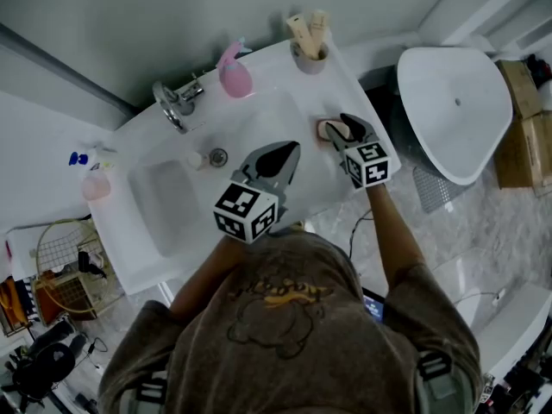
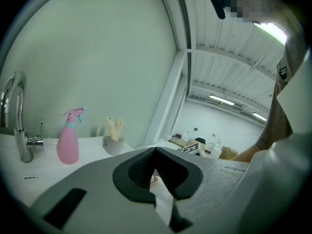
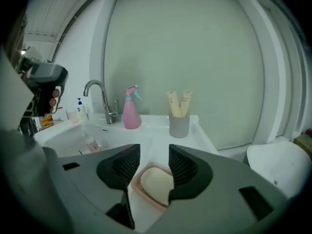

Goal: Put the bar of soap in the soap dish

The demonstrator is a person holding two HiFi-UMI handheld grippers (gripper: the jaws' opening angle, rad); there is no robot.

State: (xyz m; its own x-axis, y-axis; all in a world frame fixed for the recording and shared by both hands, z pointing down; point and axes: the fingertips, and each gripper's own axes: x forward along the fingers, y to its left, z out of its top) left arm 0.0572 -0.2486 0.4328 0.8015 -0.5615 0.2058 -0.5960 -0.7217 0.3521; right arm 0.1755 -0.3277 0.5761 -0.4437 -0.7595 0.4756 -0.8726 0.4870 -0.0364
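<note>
On the white worktop (image 1: 285,84), places are given from the soap dish (image 3: 137,185): the left hand-held gripper (image 2: 155,151) is held to its left, jaws pressed together on nothing, and the right hand-held gripper (image 3: 153,155) is poised over it, jaws spread and clear of its contents. Beyond the dish, a pink spray bottle (image 1: 235,76) and a grey cup (image 1: 309,59) are set by the wall. The bar of soap (image 3: 155,183) is seated in the dish.
</note>
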